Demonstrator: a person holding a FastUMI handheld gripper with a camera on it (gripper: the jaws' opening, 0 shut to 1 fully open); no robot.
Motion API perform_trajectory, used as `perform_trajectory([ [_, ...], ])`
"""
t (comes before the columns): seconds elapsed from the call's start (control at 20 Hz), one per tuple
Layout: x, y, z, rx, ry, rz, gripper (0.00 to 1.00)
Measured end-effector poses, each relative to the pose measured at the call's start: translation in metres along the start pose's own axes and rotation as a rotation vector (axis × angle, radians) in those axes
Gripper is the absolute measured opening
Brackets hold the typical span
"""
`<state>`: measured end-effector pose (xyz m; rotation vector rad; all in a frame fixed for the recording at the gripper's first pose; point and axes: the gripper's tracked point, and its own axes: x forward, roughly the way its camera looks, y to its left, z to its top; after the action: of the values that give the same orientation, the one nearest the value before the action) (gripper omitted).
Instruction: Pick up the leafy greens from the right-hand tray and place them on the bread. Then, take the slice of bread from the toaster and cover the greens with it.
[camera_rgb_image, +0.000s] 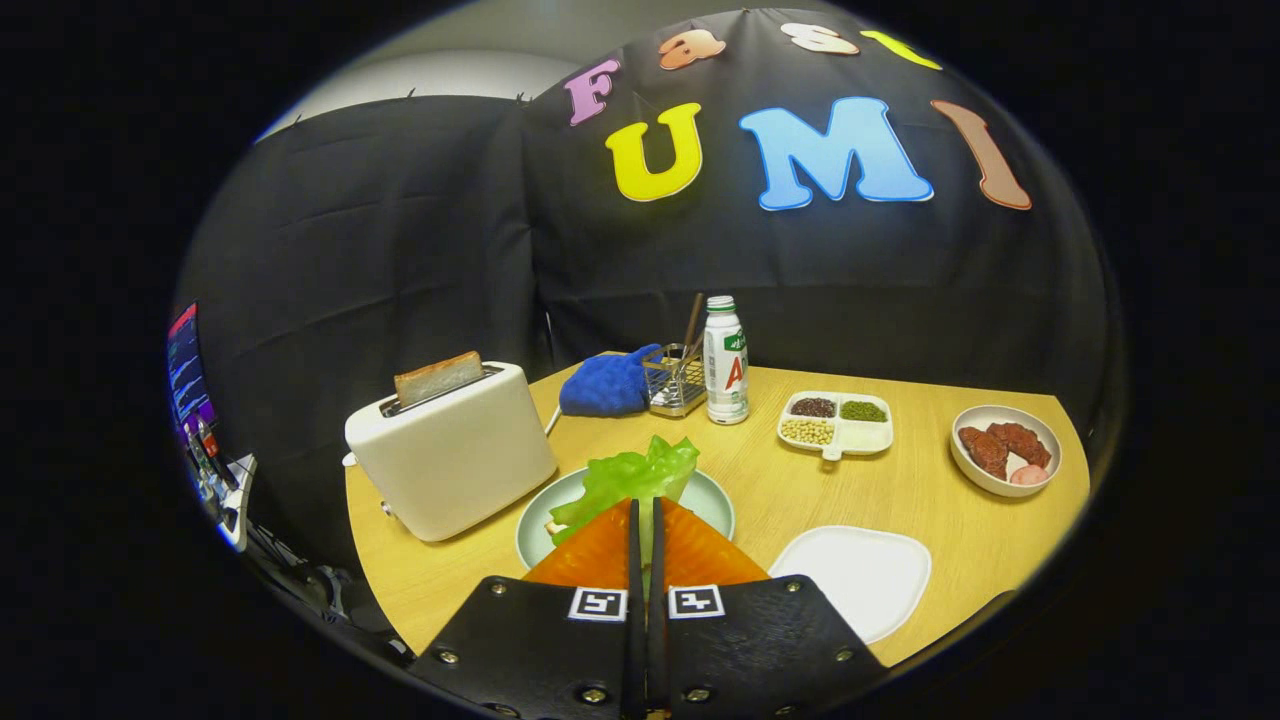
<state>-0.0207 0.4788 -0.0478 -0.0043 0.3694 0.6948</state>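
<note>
Fingers of the gripper stand almost together at the bottom middle of the frame, with only a thin slit between them, and the leafy greens are pinched in that slit. Both fingers seem to press on the stem part, while the crinkled leaf rises just ahead of the tips. The leaf hangs over the pale green plate in the lower middle of the frame. A small light edge at the left of the leaf, low on the plate, may be the bread, but it is mostly hidden, so I cannot say whether the leaf already touches it.

By my judgement the first step is near its end: the greens are out of the white tray at the lower right, which now lies bare, and they are above the plate. The next move asks to lower the leaf onto the bread and then open the fingers so that it lies flat.

After that comes the second step. The slice of bread stands upright in the slot of the white toaster, at the left of the plate and just beside it. It should be taken by its upper edge and lifted straight up.
</note>
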Motion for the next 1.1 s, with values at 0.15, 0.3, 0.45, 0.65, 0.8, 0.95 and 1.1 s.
perform_trajectory([
  [0.15, 0.015, 0.003, -0.003, -0.002, 0.002, -0.013, 0.01],
  [0.3, 0.029, 0.006, -0.006, -0.014, -0.004, -0.038, 0.01],
  [0.45, 0.039, 0.011, -0.012, -0.017, -0.003, -0.059, 0.01],
  [0.65, 0.048, 0.013, -0.019, -0.058, -0.006, -0.115, 0.01],
  [0.8, 0.052, 0.015, -0.021, -0.071, -0.007, -0.14, 0.01],
  [0.95, 0.054, 0.017, -0.028, -0.057, 0.009, -0.141, 0.01],
  [1.1, 0.059, 0.014, -0.036, -0.062, 0.034, -0.151, 0.07],
])
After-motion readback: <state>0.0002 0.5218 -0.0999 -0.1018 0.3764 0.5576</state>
